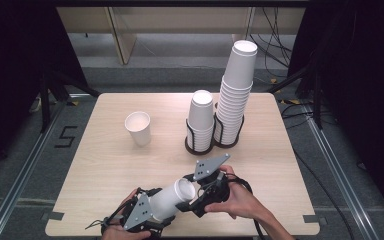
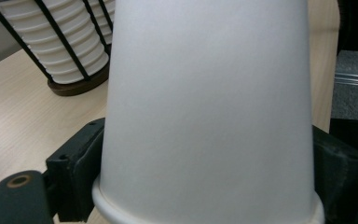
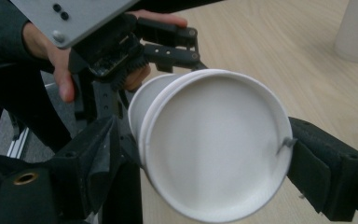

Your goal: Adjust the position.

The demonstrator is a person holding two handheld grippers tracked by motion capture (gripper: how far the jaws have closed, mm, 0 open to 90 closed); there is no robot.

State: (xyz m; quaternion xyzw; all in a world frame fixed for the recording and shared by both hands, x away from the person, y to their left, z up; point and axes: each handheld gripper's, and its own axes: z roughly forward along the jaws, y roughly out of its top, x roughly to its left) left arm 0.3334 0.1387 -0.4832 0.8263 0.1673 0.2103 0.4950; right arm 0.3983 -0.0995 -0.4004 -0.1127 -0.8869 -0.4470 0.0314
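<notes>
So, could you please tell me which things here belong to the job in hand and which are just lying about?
In hand:
- nested paper cups
- left hand-held gripper, clamped on their base end
- right hand-held gripper, jaws flanking the rim

Lying about:
- single cup
- short cup stack
- tall cup stack

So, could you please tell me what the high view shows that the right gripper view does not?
The high view takes in the short stack and the tall stack of cups in black holders, and the whole table. The right gripper view looks into the held cup, a second rim nested behind its mouth, with the fingers of the right gripper on either side of the rim. Both show the left gripper at that cup's base and the lone cup standing upright.
</notes>
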